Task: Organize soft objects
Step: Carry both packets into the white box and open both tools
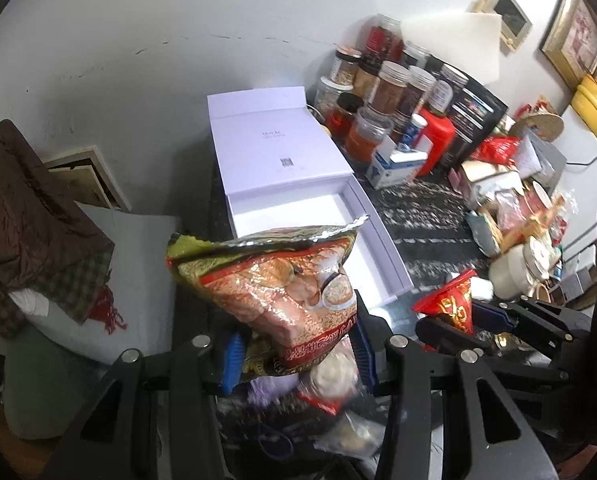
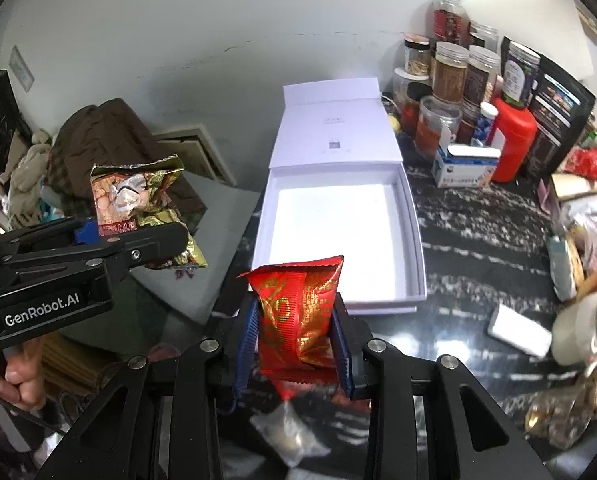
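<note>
- Dark marbled counter [image 2: 478, 240] against a pale wall, crowded with clutter along its right side.
- Left gripper [image 1: 294, 354] is clamped on a snack bag [image 1: 282, 280]; its blue pads [image 1: 231, 360] press both sides of the bag's lower part, and the crimped foil top stands above the fingers.
- Seen from the right wrist, that same left gripper [image 2: 138, 236] and snack bag [image 2: 138, 196] hang off the counter's left edge, over a grey cushion [image 2: 214, 220].
- Right gripper [image 2: 294, 340] is closed on a red packet [image 2: 298, 312] with gold print, held upright between its pads, in front of the near edge of the box.
- From the left wrist, the right gripper [image 1: 474, 320] shows to the right with the red packet [image 1: 454, 300] in its fingers.
- White box [image 2: 412, 216] lies on the counter just beyond both packets, its lid [image 2: 334, 132] folded back toward the wall.
- Jars [image 2: 450, 72] are stacked behind the box to its right, with a red bottle [image 2: 514, 144] beside them.
- Brown cloth [image 2: 106, 136] is piled at left, behind the cushion.
- A clear wrapper [image 2: 290, 436] lies on the counter under the right gripper.
</note>
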The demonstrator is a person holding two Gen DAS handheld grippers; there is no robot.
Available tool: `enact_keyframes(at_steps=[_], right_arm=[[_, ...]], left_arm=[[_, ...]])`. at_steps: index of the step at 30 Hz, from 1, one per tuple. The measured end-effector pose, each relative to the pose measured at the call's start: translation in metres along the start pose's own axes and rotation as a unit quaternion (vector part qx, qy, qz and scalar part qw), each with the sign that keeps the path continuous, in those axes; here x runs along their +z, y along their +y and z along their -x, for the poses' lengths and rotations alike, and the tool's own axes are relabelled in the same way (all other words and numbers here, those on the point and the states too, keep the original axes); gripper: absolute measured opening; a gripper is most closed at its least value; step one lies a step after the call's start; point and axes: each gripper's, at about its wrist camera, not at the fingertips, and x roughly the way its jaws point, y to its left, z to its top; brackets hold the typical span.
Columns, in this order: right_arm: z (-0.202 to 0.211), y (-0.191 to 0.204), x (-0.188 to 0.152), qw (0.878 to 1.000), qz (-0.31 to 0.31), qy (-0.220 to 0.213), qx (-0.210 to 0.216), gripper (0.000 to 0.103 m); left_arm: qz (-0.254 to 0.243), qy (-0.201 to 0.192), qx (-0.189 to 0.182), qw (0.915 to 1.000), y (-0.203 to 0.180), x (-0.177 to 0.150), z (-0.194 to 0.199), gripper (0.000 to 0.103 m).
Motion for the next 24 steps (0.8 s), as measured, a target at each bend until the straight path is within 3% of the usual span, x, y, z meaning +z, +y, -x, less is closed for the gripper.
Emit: enact_keyframes(at_steps=[15,24], right_arm=[[-0.068,-0.032,0.083,1.0,0.022,-0.003,-0.016,0.034],[-0.119,-0.058,0.106,0.999,0.029,0.004,-0.03,0.033]], left_arm=[[-0.006,-0.002,0.012,0.9999,0.016,0.069,-0.081,0.045],[-0.009,0.003,0.025,0.9997,0.02,0.089,-0.134,0.045]])
